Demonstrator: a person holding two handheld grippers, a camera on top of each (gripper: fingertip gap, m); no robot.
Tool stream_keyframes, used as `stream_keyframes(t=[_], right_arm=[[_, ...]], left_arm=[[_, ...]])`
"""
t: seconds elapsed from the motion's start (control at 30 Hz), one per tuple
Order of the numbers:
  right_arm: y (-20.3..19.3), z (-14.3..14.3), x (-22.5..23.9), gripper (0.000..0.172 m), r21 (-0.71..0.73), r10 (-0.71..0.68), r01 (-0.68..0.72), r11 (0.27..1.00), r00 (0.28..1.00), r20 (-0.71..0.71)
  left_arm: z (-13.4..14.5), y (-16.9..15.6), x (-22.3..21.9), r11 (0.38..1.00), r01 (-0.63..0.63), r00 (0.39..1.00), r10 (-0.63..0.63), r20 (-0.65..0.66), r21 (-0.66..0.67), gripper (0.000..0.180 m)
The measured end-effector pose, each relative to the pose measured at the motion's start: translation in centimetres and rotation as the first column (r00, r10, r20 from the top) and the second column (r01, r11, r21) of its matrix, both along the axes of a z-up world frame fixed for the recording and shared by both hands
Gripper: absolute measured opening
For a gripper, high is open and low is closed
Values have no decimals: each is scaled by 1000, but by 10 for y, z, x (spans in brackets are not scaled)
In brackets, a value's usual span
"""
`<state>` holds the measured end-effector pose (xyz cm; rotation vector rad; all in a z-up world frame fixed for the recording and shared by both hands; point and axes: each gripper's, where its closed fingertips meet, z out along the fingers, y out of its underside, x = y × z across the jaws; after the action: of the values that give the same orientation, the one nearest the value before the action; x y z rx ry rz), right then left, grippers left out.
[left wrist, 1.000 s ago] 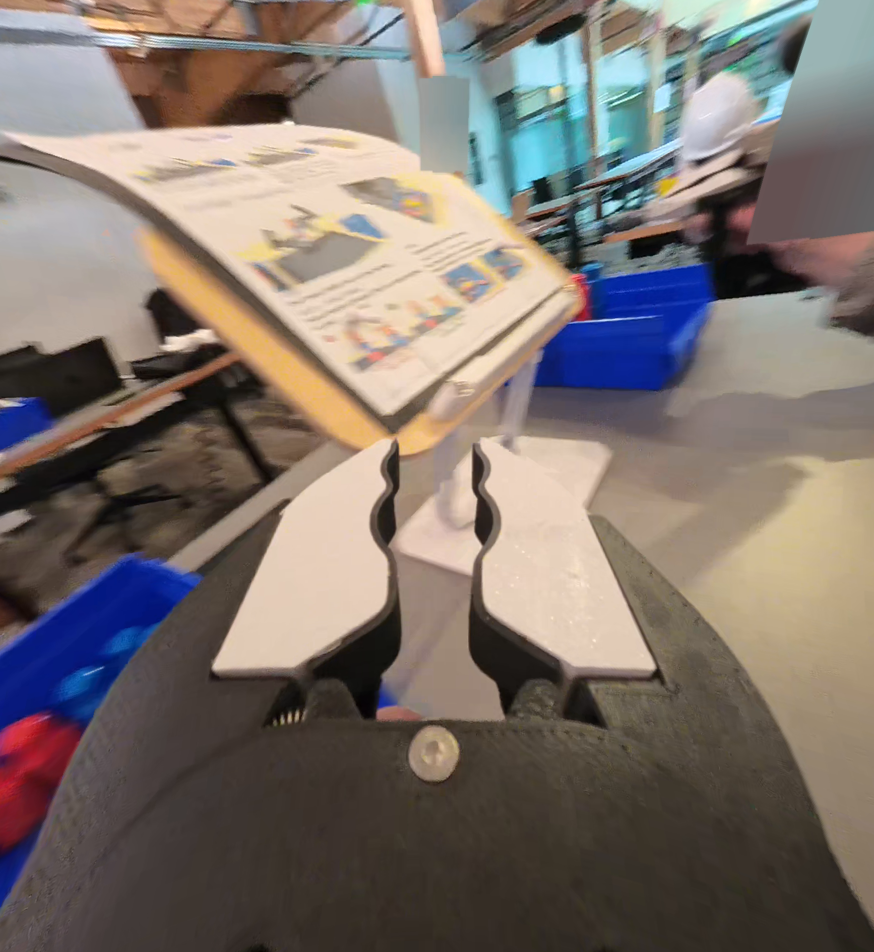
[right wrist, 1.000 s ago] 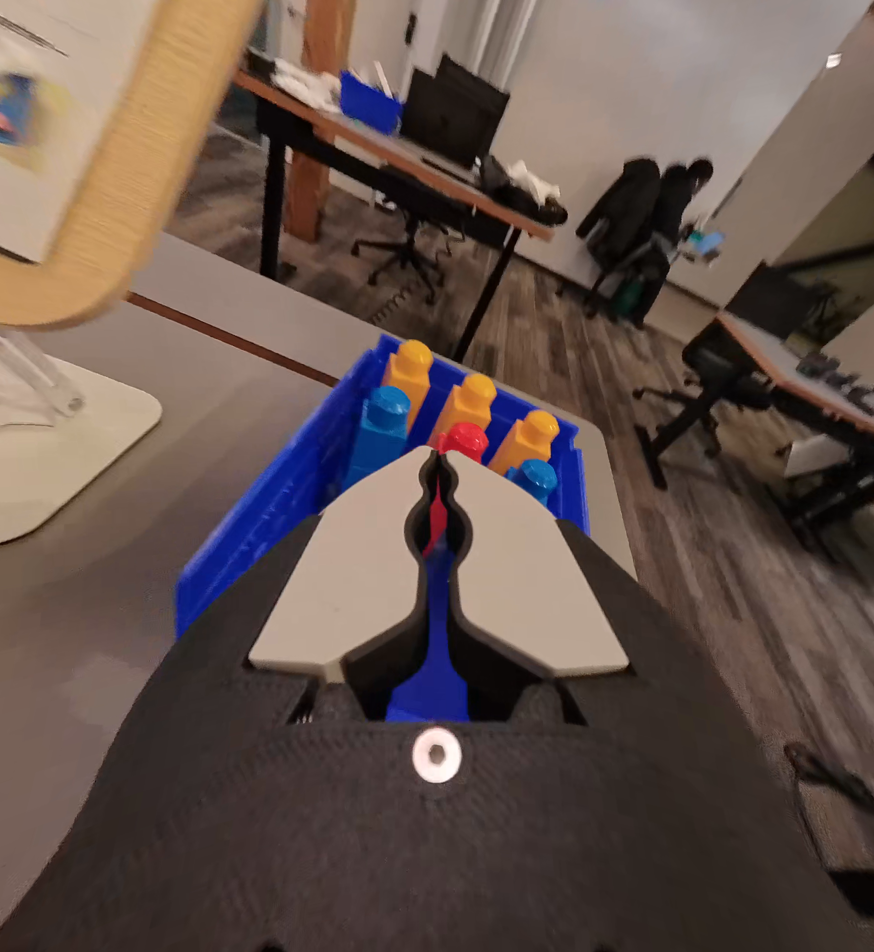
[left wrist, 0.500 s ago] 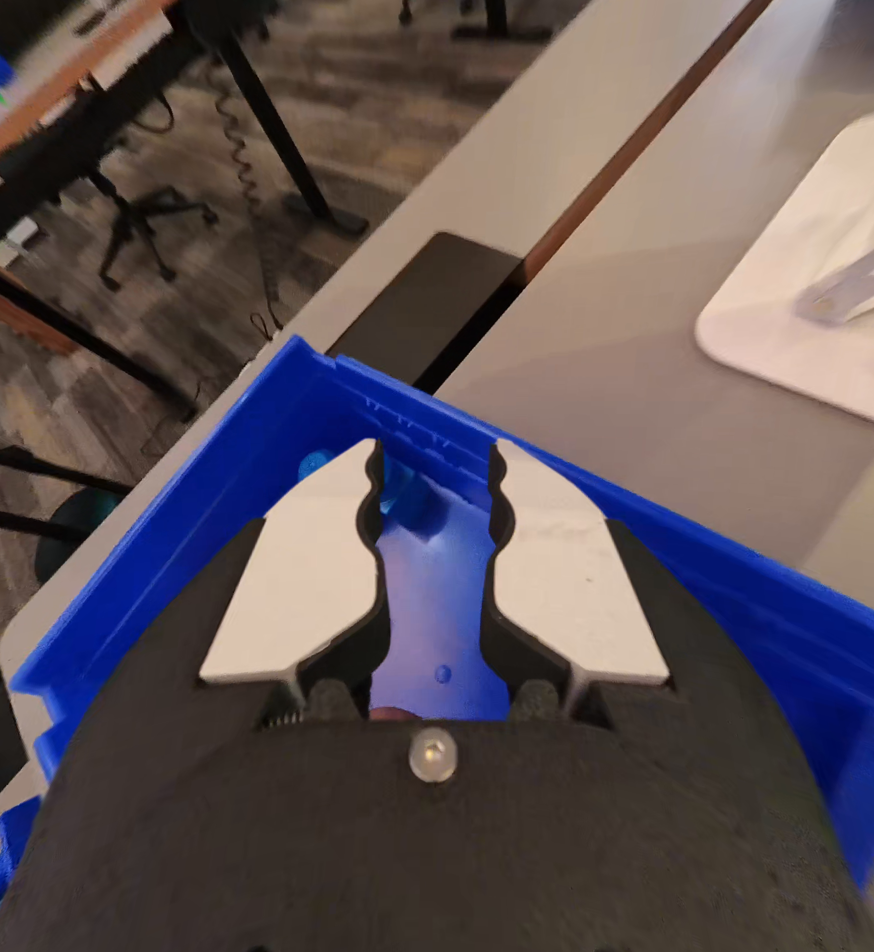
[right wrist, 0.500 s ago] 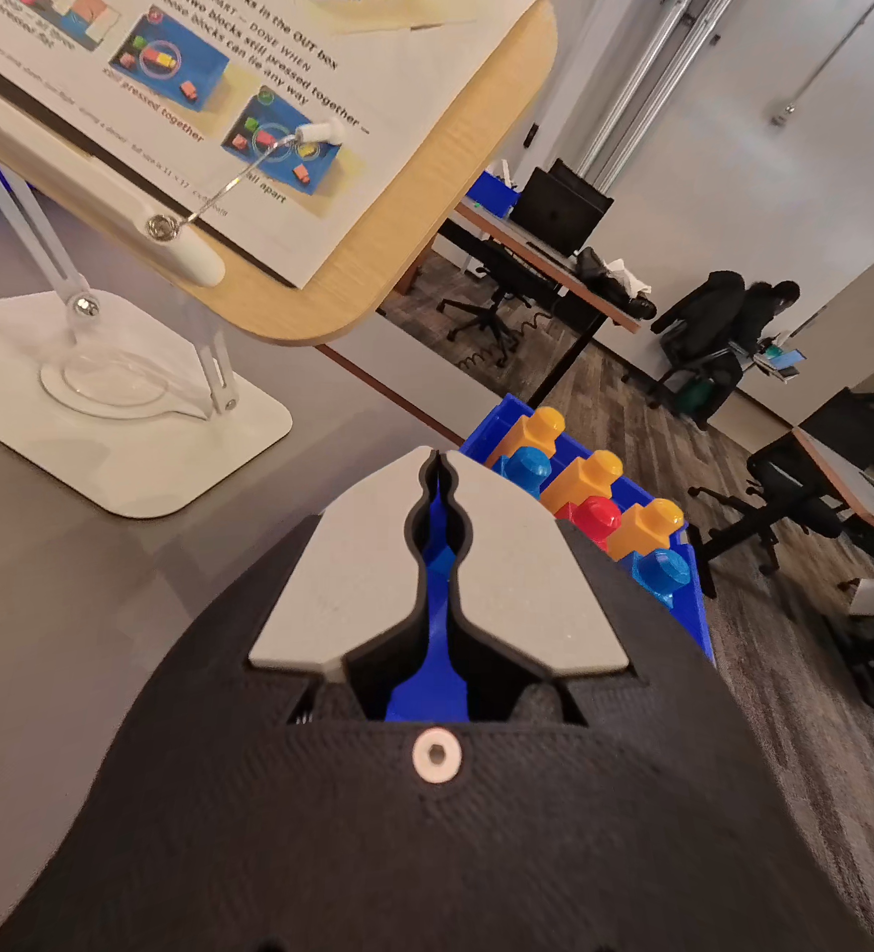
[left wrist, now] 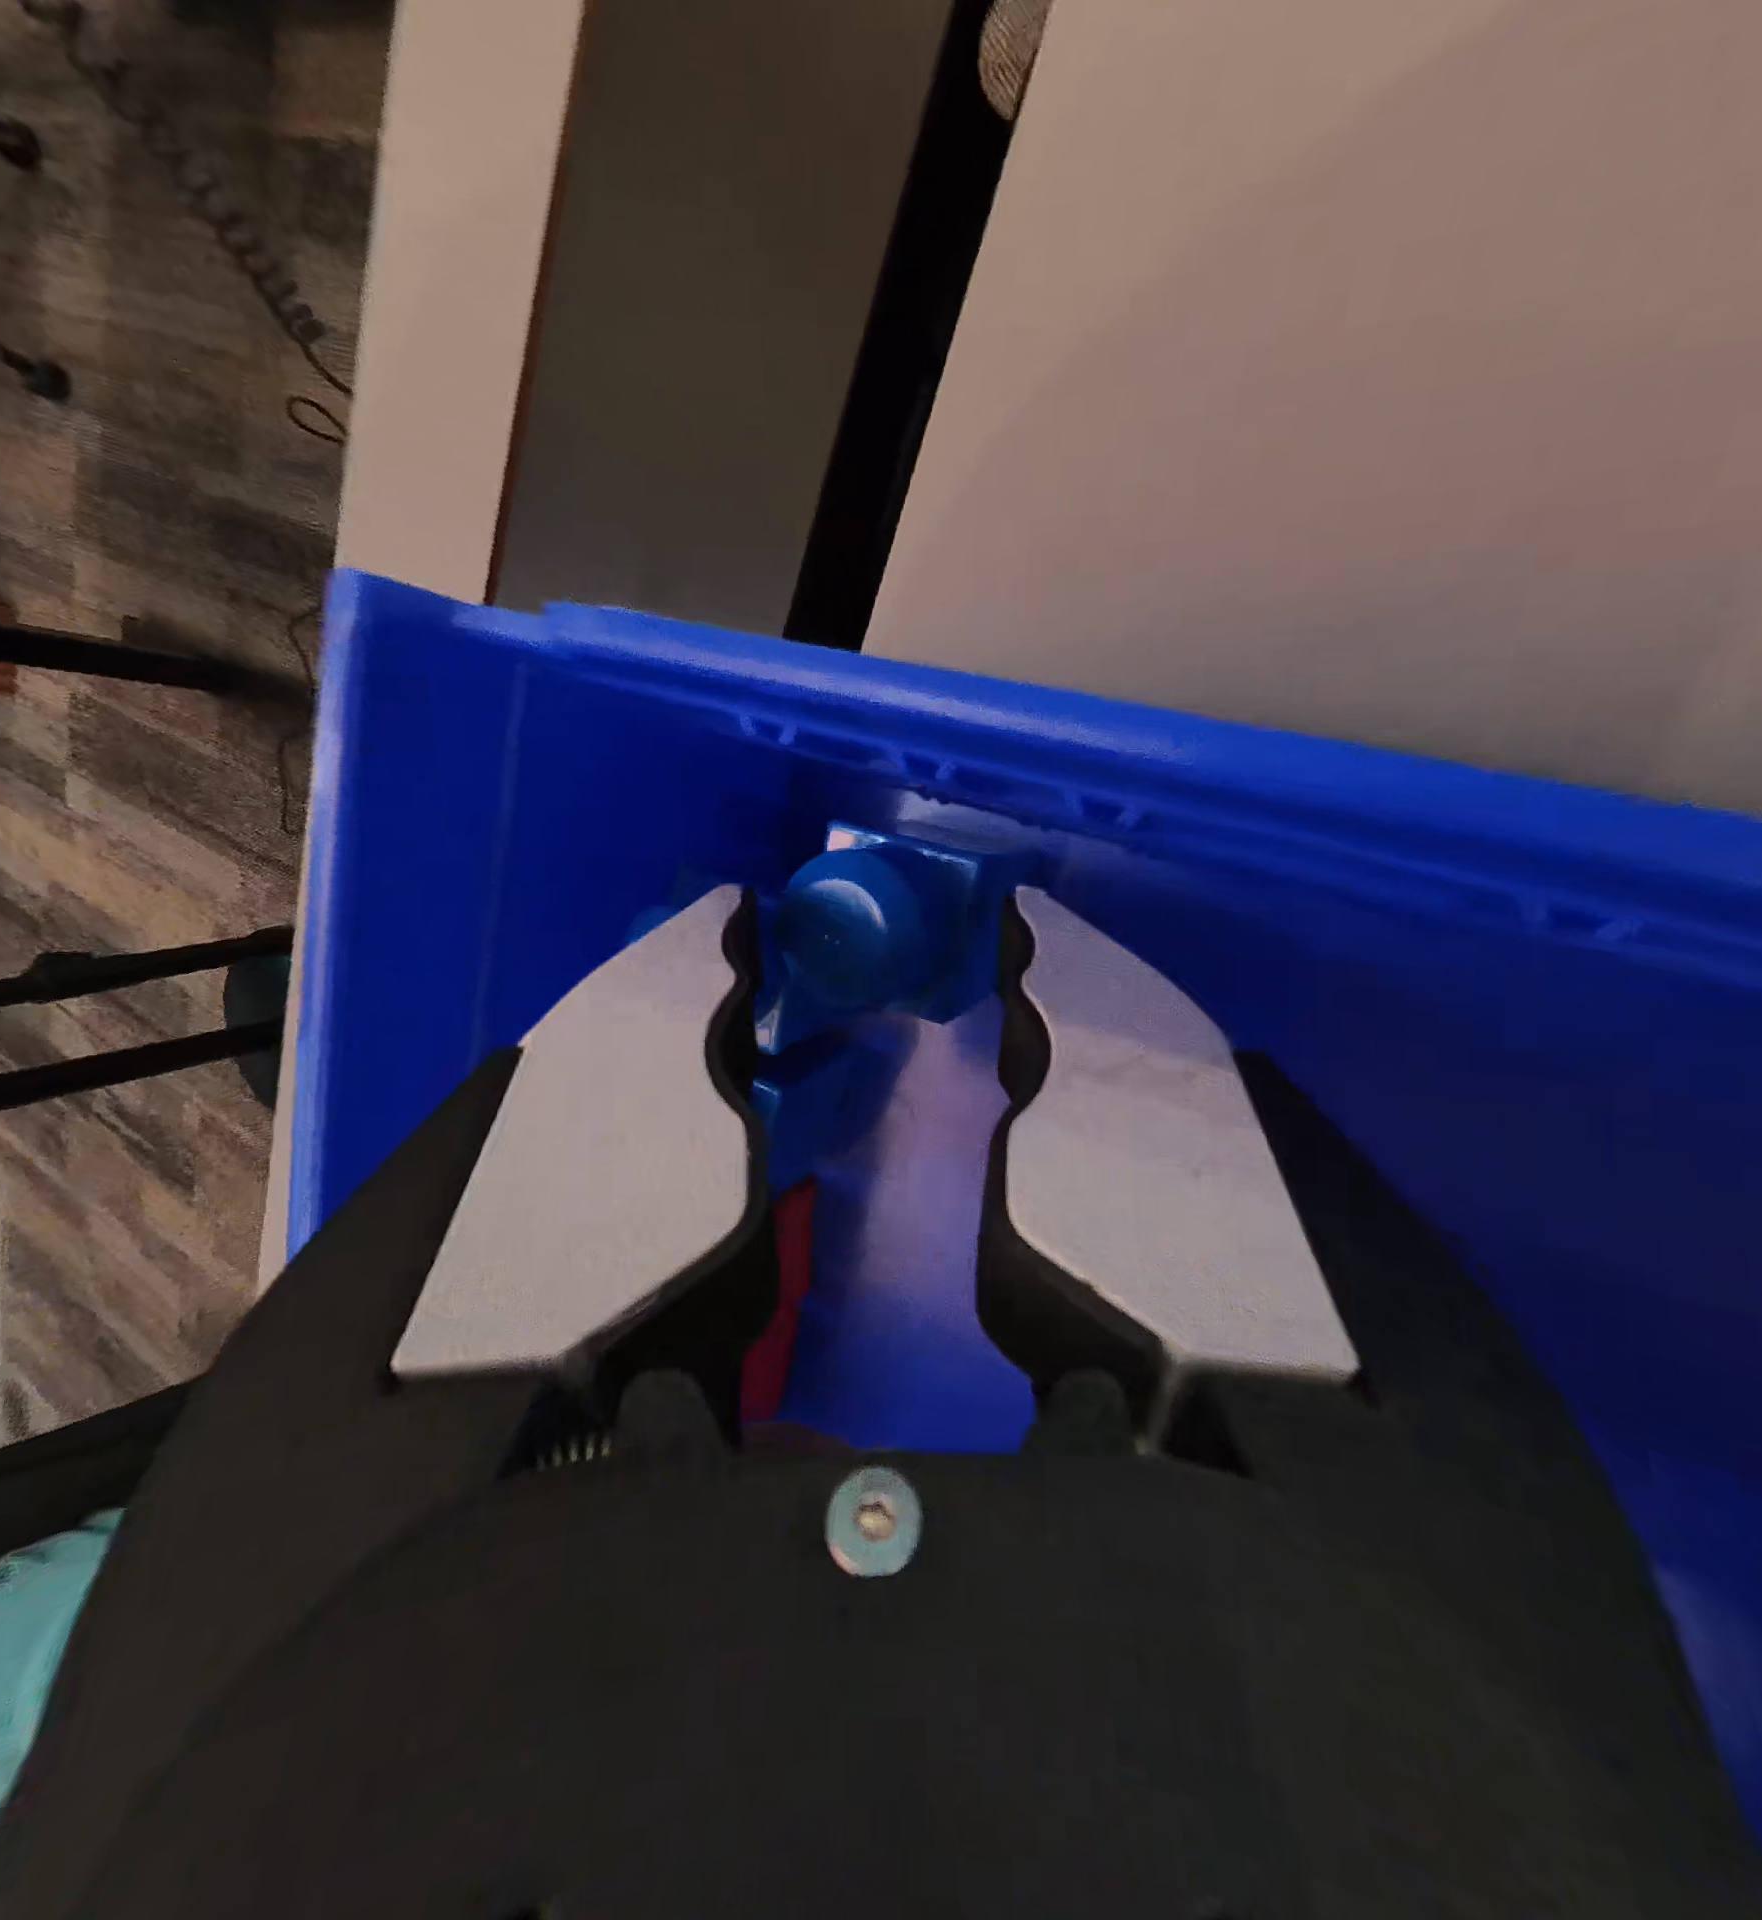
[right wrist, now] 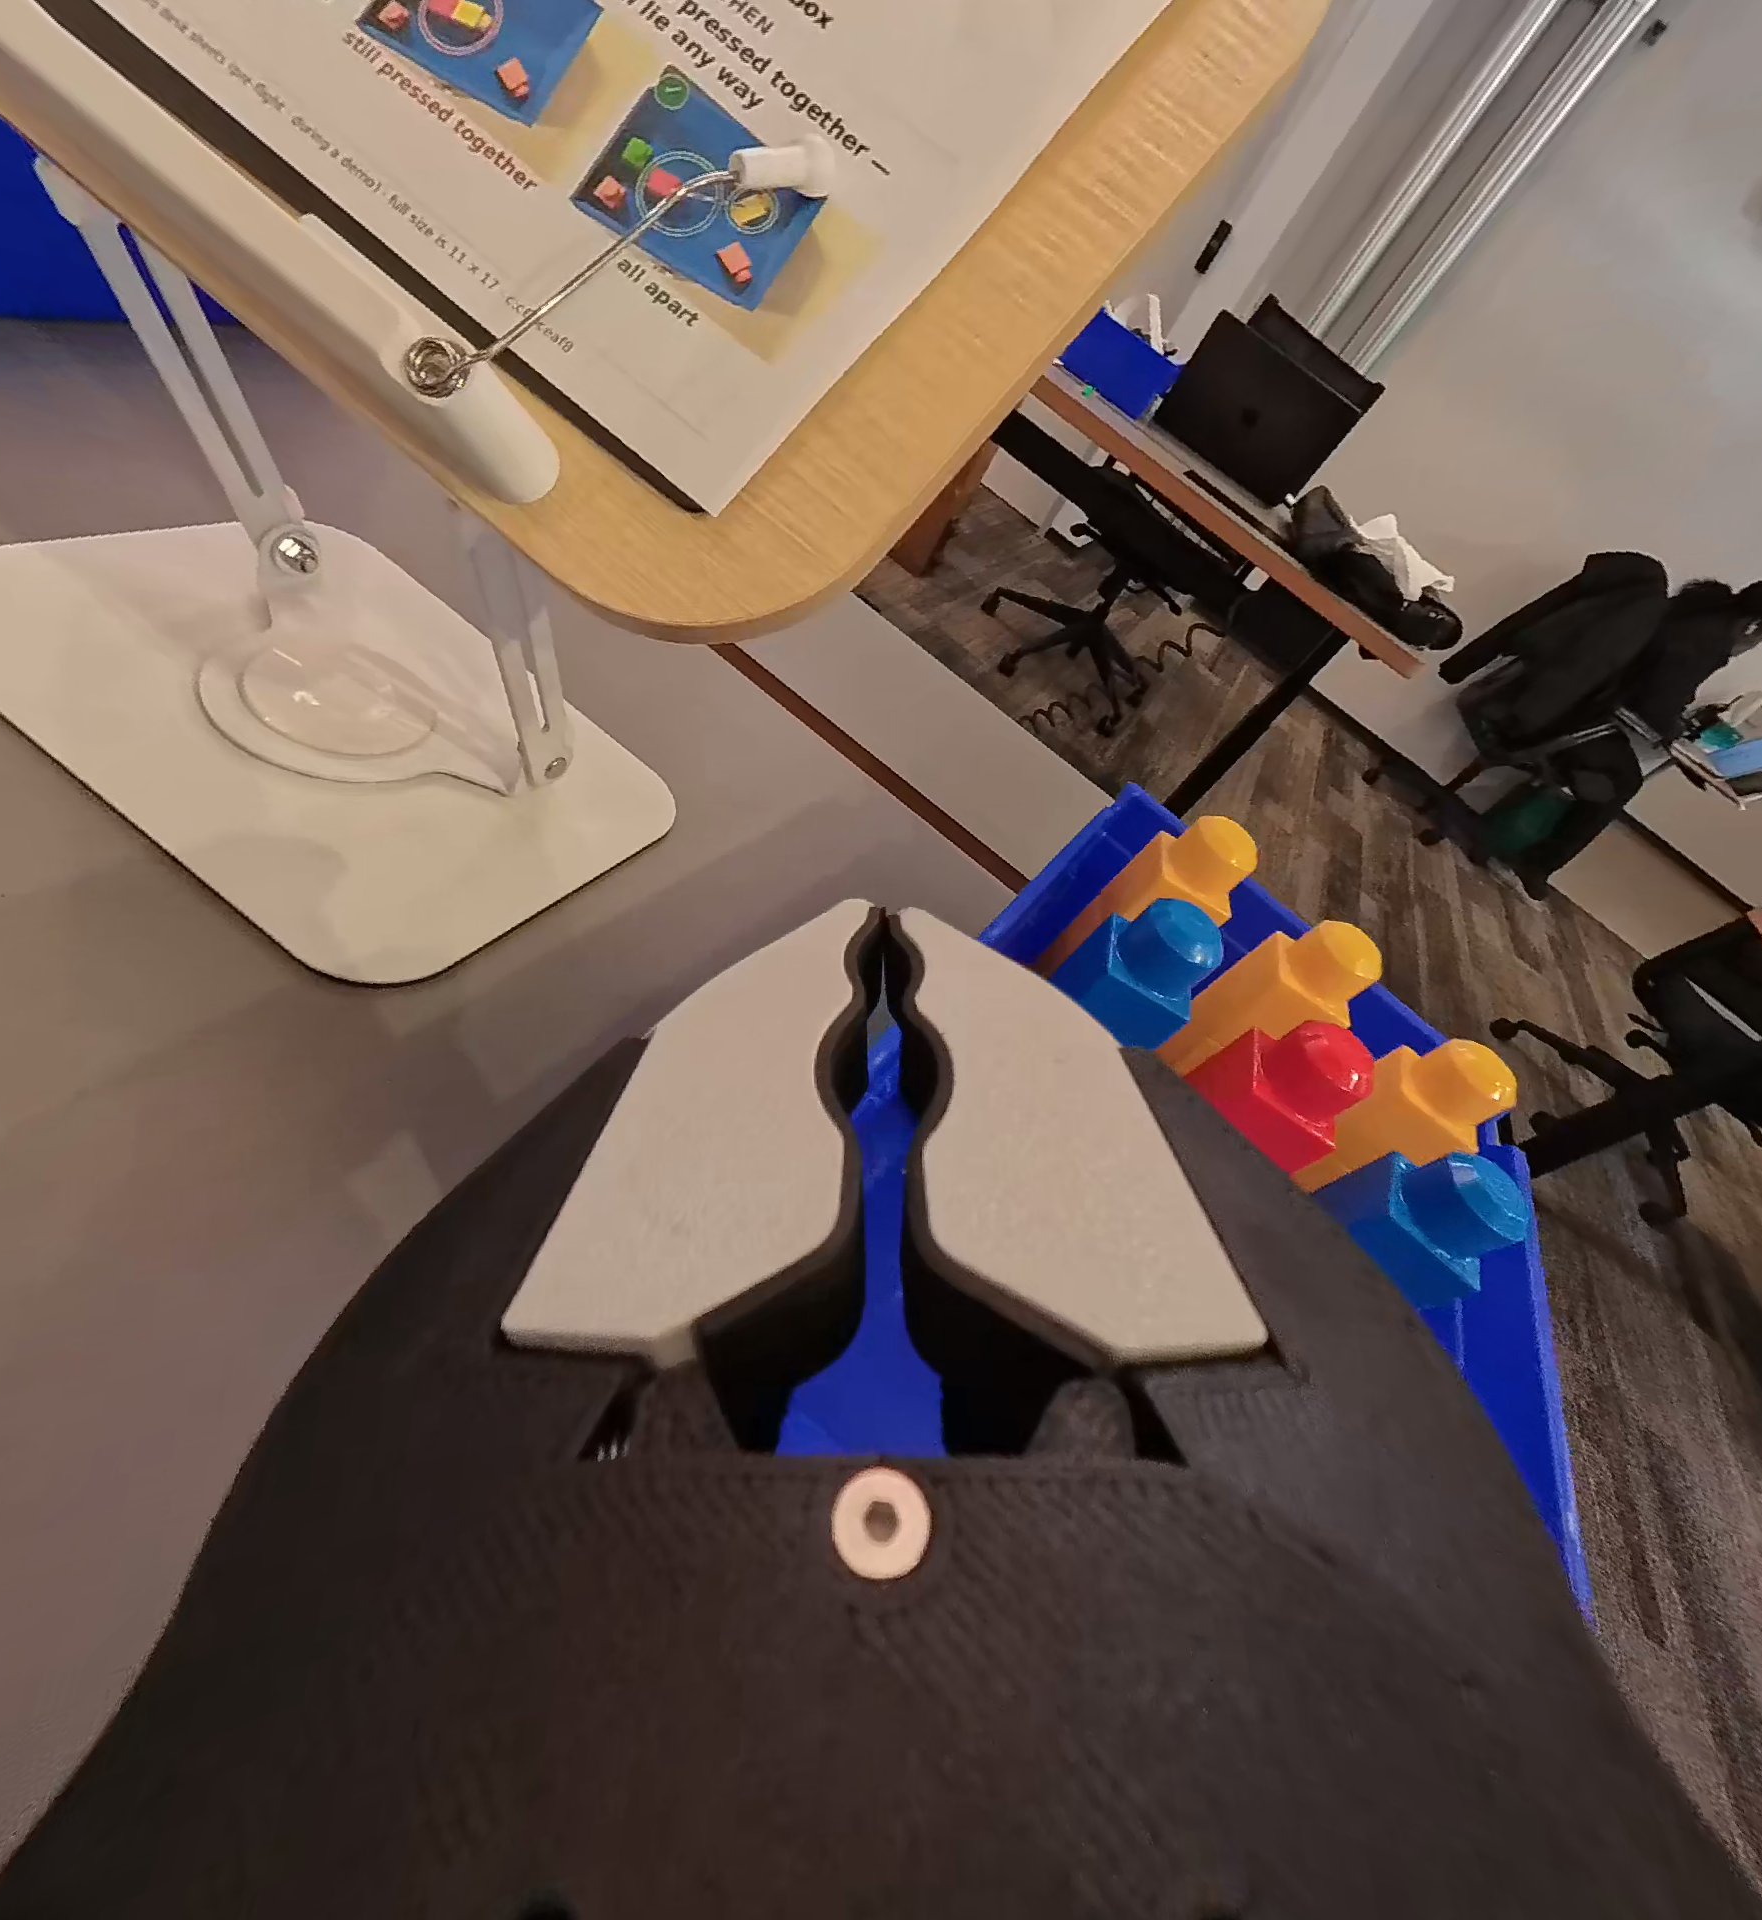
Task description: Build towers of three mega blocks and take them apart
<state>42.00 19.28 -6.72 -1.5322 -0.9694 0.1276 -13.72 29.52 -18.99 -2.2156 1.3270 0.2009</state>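
In the left wrist view my left gripper (left wrist: 877,899) is open and reaches down into a blue bin (left wrist: 1272,831). A blue mega block (left wrist: 856,935) stands by the bin's far wall between my spread fingertips; the pads do not press on it. A red block (left wrist: 778,1299) shows below, between the fingers. In the right wrist view my right gripper (right wrist: 885,914) is shut with nothing between its fingertips. It hovers over the near end of another blue bin (right wrist: 1521,1382). That bin holds upright towers topped by orange (right wrist: 1209,852), blue (right wrist: 1157,966) and red (right wrist: 1292,1081) blocks.
A wooden board (right wrist: 960,416) carrying a printed sheet tilts on a white stand (right wrist: 337,831) at the left of the grey table (right wrist: 77,1143). The table edge and the floor lie just beyond both bins. Desks and office chairs (right wrist: 1085,634) stand farther off. My hands' fingertips stand some 60 cm from each other.
My left gripper swung from facing the board down into the blue bin, and its jaws opened wider around the blue block. My right gripper stayed shut and tilted up, away from the towers.
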Motion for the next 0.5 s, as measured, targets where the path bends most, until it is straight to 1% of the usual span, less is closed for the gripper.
stream_keyframes(t=[0.07, 0.13, 0.17, 0.2, 0.23, 0.33, 0.4, 0.43, 0.5], right_arm=[[-1, -1, -3, 0, 0, 13, -13, 1000, 1000, 9], [-2, -2, -4, 0, 4, 15, -15, 1000, 1000, 20], [-2, -3, -4, 0, 1, 18, -18, 1000, 1000, 19], [-2, -3, -4, 0, 0, 20, -20, 1000, 1000, 17], [-1, -3, -4, 0, -1, 19, -19, 1000, 1000, 16], [-1, -4, -4, 0, -8, 29, -29, 1000, 999, 14], [-3, -5, -5, 0, -8, 41, -40, 999, 999, 23], [-4, -6, -7, 0, -13, 56, -55, 998, 998, 28], [-10, -8, -14, 0, -25, 110, -109, 994, 994, 28]], left_arm=[[-14, -2, -2, 998, 14, 1000, -15, -27, -62, 47], [-29, -9, -7, 988, 0, 999, -7, -48, -155, 46], [-29, -9, -6, 989, 3, 999, -9, -41, -147, 45], [-26, -11, -3, 989, 6, 1000, -7, -9, -149, 39], [-22, -12, -2, 990, -2, 1000, 5, 18, -144, 38], [-12, -19, -4, 990, -36, 998, 42, 40, -133, 37], [2, -24, -7, 994, -68, 997, 72, 41, -88, 37], [9, -30, -6, 993, -80, 994, 86, 66, -82, 37], [27, -42, -9, 993, -113, 991, 116, 72, -46, 37]])
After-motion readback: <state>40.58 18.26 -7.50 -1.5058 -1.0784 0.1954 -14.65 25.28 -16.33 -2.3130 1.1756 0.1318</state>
